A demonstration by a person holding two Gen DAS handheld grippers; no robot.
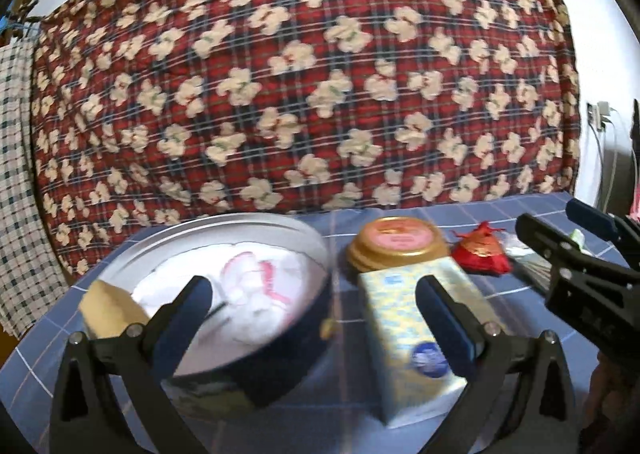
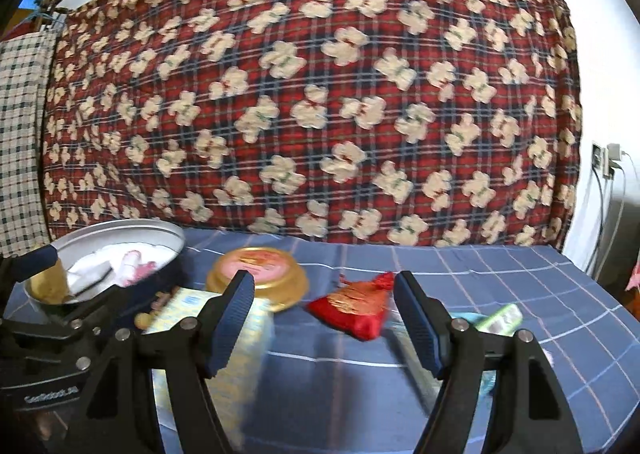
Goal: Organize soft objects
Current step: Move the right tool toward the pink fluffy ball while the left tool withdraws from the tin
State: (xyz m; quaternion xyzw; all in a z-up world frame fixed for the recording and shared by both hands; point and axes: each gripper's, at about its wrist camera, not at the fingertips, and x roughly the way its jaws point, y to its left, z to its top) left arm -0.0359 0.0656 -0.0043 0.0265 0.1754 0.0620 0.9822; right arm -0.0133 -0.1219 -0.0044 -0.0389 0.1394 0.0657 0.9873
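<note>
A round dark-blue tin [image 1: 280,358] with a silver rim holds white and pink soft cloth [image 1: 256,286] on the blue checked tablecloth. My left gripper [image 1: 316,314] hovers open over the tin's right side and a pale yellow-blue pack [image 1: 400,334]. Behind the pack stands a gold lid with a pink top [image 1: 396,244]. A red and gold pouch [image 2: 354,304] lies ahead of my right gripper [image 2: 324,322], which is open with nothing between its fingers. The right gripper [image 1: 560,226] also shows at the right of the left wrist view. The tin [image 2: 160,282] sits far left in the right wrist view.
A red plaid blanket with cream bears [image 2: 312,94] rises like a wall behind the table. Green and white packets [image 2: 500,320] lie behind the right finger. Cables and a wall socket [image 2: 608,162] are at the right. Checked cloth [image 1: 16,174] hangs at the left.
</note>
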